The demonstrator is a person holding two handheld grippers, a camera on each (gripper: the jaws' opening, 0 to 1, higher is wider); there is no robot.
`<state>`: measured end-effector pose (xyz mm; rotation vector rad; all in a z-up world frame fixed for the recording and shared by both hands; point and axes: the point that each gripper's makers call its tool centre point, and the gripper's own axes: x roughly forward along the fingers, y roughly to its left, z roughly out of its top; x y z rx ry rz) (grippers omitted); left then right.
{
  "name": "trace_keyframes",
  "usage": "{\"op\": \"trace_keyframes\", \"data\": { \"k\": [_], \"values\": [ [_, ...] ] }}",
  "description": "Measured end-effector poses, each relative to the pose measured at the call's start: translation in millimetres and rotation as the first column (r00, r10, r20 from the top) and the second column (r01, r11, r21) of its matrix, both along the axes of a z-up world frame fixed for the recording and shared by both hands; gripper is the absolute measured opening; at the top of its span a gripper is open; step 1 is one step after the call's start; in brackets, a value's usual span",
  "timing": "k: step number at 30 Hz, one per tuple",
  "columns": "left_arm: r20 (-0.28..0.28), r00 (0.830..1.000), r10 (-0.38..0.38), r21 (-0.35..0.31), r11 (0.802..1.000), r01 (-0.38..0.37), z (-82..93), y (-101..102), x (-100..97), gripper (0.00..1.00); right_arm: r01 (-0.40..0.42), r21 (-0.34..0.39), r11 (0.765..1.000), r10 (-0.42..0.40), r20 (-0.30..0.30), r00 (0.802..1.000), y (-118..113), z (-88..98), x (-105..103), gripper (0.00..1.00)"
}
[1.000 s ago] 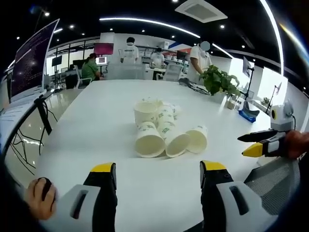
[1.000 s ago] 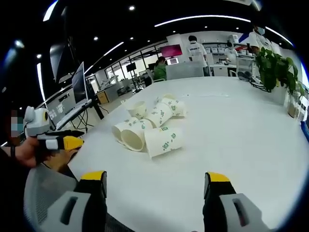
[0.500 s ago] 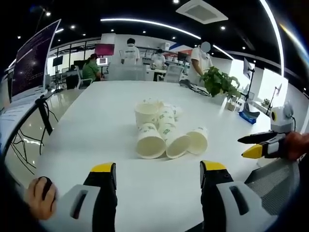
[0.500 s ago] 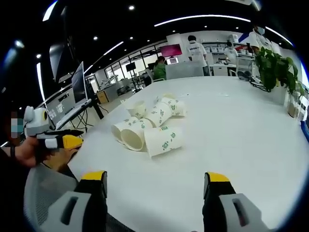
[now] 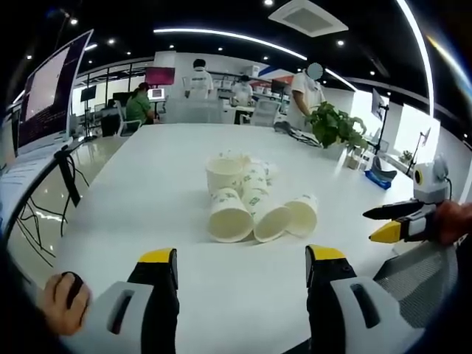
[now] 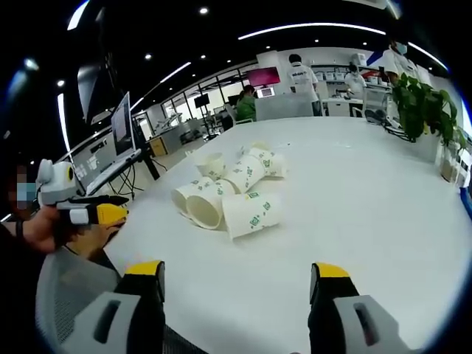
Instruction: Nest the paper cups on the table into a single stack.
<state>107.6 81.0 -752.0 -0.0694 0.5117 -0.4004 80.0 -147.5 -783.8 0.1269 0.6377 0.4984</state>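
Observation:
Several white paper cups with green print lie in a cluster on the white table [image 5: 147, 177]. In the left gripper view one cup stands upright [image 5: 224, 172], and others lie on their sides with open mouths toward me [image 5: 229, 218], [image 5: 270, 220], [image 5: 302, 212]. In the right gripper view the same cluster sits mid-table, the nearest cup [image 6: 251, 214] on its side. My left gripper [image 5: 242, 259] is open, well short of the cups. My right gripper [image 6: 236, 271] is open too. The right gripper [image 5: 394, 221] also enters the left gripper view from the right, and the left gripper [image 6: 96, 214] enters the right gripper view from the left.
A potted plant [image 5: 335, 125] stands at the table's far right side. Monitors [image 5: 44, 92] line the left. Several people stand or sit at the back of the room [image 5: 198, 77]. A grey mesh chair [image 6: 66, 295] is by the table's near edge. A hand [image 5: 63, 299] holds the left gripper.

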Motion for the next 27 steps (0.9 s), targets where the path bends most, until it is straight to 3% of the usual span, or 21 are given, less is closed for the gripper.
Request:
{"op": "trace_keyframes", "data": {
  "k": [17,27],
  "values": [
    [-0.007,1.000,-0.003,-0.002,1.000,0.003,-0.1,-1,-0.9,0.68,0.027,0.103,0.994,-0.020,-0.068,0.997,3,-0.6,-4,0.76],
    [-0.004,1.000,-0.001,-0.007,1.000,0.001,0.3,0,-0.4,0.68,-0.096,-0.007,0.995,0.095,-0.061,0.994,10,-1.9,1,0.76]
  ]
}}
